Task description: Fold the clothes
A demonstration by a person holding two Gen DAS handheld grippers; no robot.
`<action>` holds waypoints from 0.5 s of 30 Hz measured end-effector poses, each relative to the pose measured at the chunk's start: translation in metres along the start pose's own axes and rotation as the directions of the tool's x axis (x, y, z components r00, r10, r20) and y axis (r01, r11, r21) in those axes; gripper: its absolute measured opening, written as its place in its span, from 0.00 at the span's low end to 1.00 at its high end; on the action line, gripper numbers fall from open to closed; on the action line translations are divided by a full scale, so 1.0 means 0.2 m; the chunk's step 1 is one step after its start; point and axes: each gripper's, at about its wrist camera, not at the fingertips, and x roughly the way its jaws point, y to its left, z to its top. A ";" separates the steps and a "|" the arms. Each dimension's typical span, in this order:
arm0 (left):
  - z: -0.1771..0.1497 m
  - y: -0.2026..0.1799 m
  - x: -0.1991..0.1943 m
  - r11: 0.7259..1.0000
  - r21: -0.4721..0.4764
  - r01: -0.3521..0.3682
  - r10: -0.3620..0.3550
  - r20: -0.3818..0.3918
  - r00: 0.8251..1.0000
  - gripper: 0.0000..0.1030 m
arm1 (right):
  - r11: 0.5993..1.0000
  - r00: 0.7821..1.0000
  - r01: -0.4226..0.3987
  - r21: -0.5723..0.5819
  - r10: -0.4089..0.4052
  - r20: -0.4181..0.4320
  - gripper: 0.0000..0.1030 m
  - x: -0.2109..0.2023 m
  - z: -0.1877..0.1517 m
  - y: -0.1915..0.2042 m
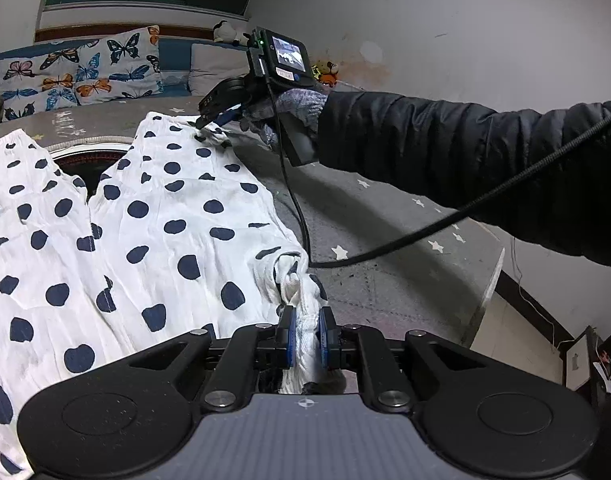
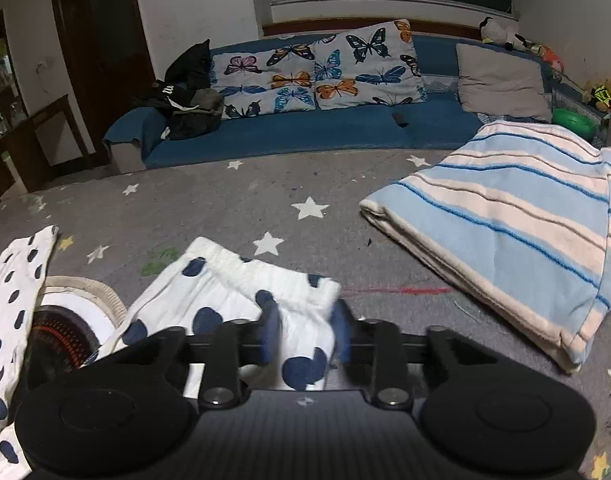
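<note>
My grippers: two, left (image 1: 305,330) and right (image 2: 305,334)
Spotted garments I hold: one (image 1: 145,216)
Butterfly pillows: two (image 2: 317,72)
Grey pillows: one (image 2: 501,82)
Striped blankets: one (image 2: 517,216)

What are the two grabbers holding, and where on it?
Both hold the polka-dot pants. The left gripper pinches the bunched waistband; the right gripper is around a leg cuff.

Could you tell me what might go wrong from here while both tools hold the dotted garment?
The left tool grips a thick bunched wad of the polka-dot garment, so the fold may come out crooked. The right tool holds only the leg hem, which could slip. The black cable trails beside the fabric and might snag it.
</note>
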 end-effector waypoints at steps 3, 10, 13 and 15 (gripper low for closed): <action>-0.01 0.01 -0.01 1.000 -0.015 0.007 -0.007 0.010 1.000 0.12 | 1.000 1.000 0.022 0.016 -0.022 -0.006 0.08 -0.01 0.02 -0.02; -0.05 0.04 -0.12 0.998 -0.063 0.020 -0.015 0.073 0.997 0.10 | 0.999 1.000 0.020 0.047 -0.021 0.013 0.06 -0.12 0.16 0.08; -0.07 0.07 -0.21 0.995 -0.099 0.020 -0.008 0.115 0.993 0.09 | 0.998 1.000 0.016 0.060 -0.017 0.023 0.06 -0.17 0.23 0.12; -0.09 0.10 -0.26 0.992 -0.129 0.016 0.002 0.142 0.990 0.09 | 0.998 0.999 0.013 0.068 -0.015 0.029 0.06 -0.21 0.27 0.15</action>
